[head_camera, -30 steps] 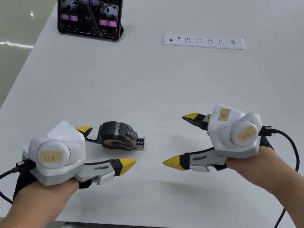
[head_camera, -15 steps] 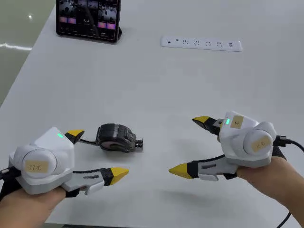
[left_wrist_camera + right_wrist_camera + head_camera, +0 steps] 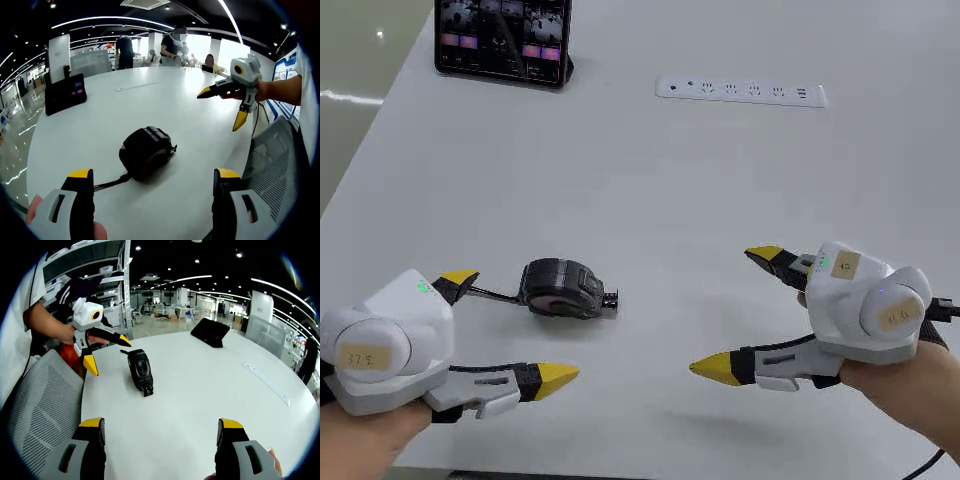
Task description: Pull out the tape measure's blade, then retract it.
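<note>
Left gripper: jaws wide apart, holding nothing. The near yellow tip is clear of the tape measure. The far tip sits just beside the end of the tape's black strap; whether they touch cannot be told. In the left gripper view the tape lies ahead of the tips, roughly centred between the jaws, with the strap trailing toward the left-hand jaw.

Right gripper: jaws also wide, empty, held over the worktop by its near edge, right of middle, well apart from the tape.

Tape measure: black case resting on the worktop, close to the near edge, left of middle. Its hook end points toward the right gripper. The blade is in, with only the hook showing at the case mouth.

Also on the worktop: a tablet standing at the far left corner with its screen lit, and a power strip lying flat near the far edge.

Against 1.0 s ago:
- The left gripper has drawn back toward the near left corner. Then its jaws flanked the case; now the case lies past the tips.
- The right gripper has drawn back to the right, so its gap to the tape is larger.
- Both openings look unchanged.
- The tape keeps its place relative to the tablet and strip.
</note>
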Action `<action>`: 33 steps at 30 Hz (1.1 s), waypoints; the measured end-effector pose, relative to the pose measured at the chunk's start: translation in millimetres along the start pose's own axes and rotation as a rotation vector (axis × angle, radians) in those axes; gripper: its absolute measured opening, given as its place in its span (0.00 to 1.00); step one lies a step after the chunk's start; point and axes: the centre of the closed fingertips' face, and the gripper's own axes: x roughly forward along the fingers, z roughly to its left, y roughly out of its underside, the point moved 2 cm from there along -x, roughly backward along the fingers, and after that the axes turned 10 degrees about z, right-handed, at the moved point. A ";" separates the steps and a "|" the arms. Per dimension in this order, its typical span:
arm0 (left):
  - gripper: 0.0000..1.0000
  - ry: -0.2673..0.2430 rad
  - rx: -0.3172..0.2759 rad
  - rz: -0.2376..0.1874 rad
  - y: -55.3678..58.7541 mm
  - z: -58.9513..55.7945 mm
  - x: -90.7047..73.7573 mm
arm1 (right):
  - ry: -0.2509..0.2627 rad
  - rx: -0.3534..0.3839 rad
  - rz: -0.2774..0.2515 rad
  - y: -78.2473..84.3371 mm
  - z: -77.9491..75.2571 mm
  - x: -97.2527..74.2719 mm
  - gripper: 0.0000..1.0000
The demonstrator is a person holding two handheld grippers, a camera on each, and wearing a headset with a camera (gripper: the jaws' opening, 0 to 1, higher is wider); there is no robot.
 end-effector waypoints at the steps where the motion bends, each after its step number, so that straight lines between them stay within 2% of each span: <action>1: 0.98 0.000 0.004 0.000 0.2 0.5 -0.9 | 0.000 0.001 0.001 1.2 0.5 -0.8 0.93; 19: 0.99 0.044 0.046 0.015 10.6 -0.7 -14.1 | 0.008 0.025 0.028 21.8 2.4 -17.0 0.99; 24: 0.99 0.047 0.068 0.020 13.1 -0.1 -16.5 | 0.011 0.030 0.034 27.1 2.5 -22.1 0.99; 27: 0.99 0.043 0.101 0.040 17.5 0.8 -17.4 | 0.012 0.028 0.046 31.9 3.5 -23.8 0.99; 33: 0.99 0.041 0.119 0.047 18.4 1.2 -21.1 | 0.014 0.018 0.073 42.4 5.9 -27.0 0.99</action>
